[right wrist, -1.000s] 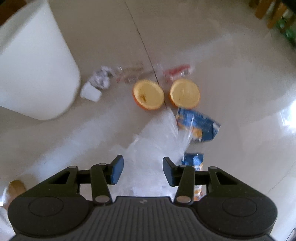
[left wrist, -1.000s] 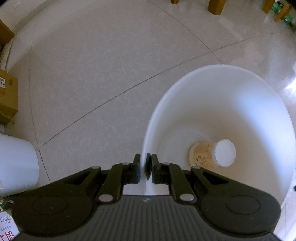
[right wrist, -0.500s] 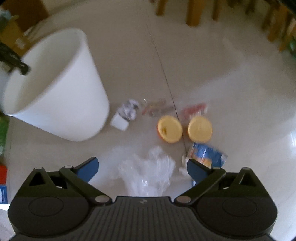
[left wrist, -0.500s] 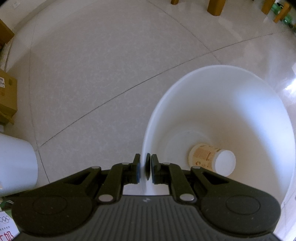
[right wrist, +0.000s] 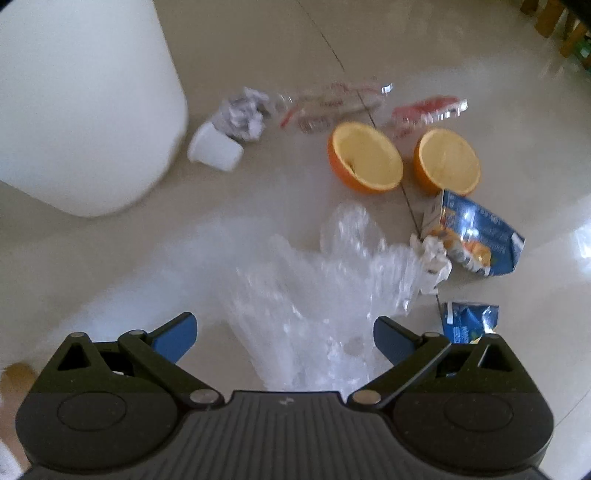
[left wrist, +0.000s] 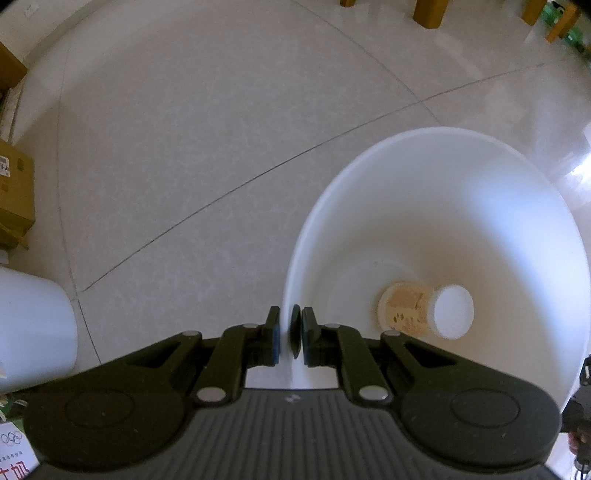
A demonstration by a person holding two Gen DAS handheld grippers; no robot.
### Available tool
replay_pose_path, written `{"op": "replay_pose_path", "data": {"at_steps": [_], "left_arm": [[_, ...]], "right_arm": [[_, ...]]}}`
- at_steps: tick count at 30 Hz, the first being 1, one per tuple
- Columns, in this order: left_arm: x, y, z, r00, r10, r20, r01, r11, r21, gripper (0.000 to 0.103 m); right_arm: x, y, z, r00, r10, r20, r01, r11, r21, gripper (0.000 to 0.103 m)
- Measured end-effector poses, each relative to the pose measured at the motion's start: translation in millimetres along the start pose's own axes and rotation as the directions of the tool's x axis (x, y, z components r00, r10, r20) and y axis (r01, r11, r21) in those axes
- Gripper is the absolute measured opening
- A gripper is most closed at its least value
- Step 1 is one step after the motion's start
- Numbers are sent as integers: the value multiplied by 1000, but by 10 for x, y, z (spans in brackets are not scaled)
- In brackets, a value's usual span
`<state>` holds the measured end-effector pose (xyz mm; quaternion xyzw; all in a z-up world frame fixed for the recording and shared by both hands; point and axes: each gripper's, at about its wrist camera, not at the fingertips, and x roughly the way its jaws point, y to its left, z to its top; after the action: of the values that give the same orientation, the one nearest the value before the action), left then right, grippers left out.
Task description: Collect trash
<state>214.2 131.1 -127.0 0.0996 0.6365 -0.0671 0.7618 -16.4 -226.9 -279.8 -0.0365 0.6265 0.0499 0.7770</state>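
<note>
A pale tiled floor carries everything in both wrist views. Largest on it is a white bin, its mouth open to the left camera; in the right view the same bin fills the upper-left corner, its base on the tiles. The left gripper is clenched on the bin's near rim, one finger outside the wall and one inside. At the bin's bottom lies a single paper cup on its side, white base turned towards the lens.

A second white container stands at the left edge of the left view, with a cardboard box beyond it and wooden furniture legs along the far edge.

In the right view, a crumpled clear plastic bag sprawls on the floor directly ahead of the right gripper, whose blue-padded fingers are spread wide and grasp nothing; whether they touch the bag cannot be told. Beyond the bag sit two hollowed orange halves, cut faces up. To their right lie a flattened blue carton and a smaller blue packet, with a wad of white paper against the carton. Near the bin's base lie a small white cup on its side, a ball of crumpled paper, a clear wrapper and a red-printed wrapper.
</note>
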Motion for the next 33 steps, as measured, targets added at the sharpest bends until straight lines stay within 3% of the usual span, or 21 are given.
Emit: {"op": "replay_pose_path", "data": {"at_steps": [6, 8, 10, 11, 16, 22, 33], "left_arm": [[7, -10, -3, 1000, 2, 0, -2, 1000, 2, 9], [6, -2, -9, 1000, -1, 0, 1, 1000, 0, 9], [6, 3, -12, 1000, -3, 1, 3, 1000, -3, 9], [6, 11, -15, 1000, -3, 1, 3, 1000, -2, 9], [5, 24, -29, 1000, -4, 3, 4, 1000, -5, 9], [7, 25, -14, 1000, -3, 0, 3, 1000, -5, 9], [7, 18, -13, 1000, -2, -2, 2, 1000, -2, 9]], "right_arm": [[358, 26, 29, 998, -53, -27, 53, 998, 23, 101], [438, 8, 29, 996, -73, -48, 75, 997, 30, 90], [452, -39, 23, 996, -72, -58, 75, 996, 48, 61], [453, -65, 18, 995, -67, -69, 71, 996, 55, 54], [329, -198, -6, 995, -49, -86, 57, 995, 86, 34], [-190, -232, 72, 999, -6, -33, 8, 997, 73, 30], [-1667, 23, 514, 988, 111, 107, -99, 990, -104, 30]]}}
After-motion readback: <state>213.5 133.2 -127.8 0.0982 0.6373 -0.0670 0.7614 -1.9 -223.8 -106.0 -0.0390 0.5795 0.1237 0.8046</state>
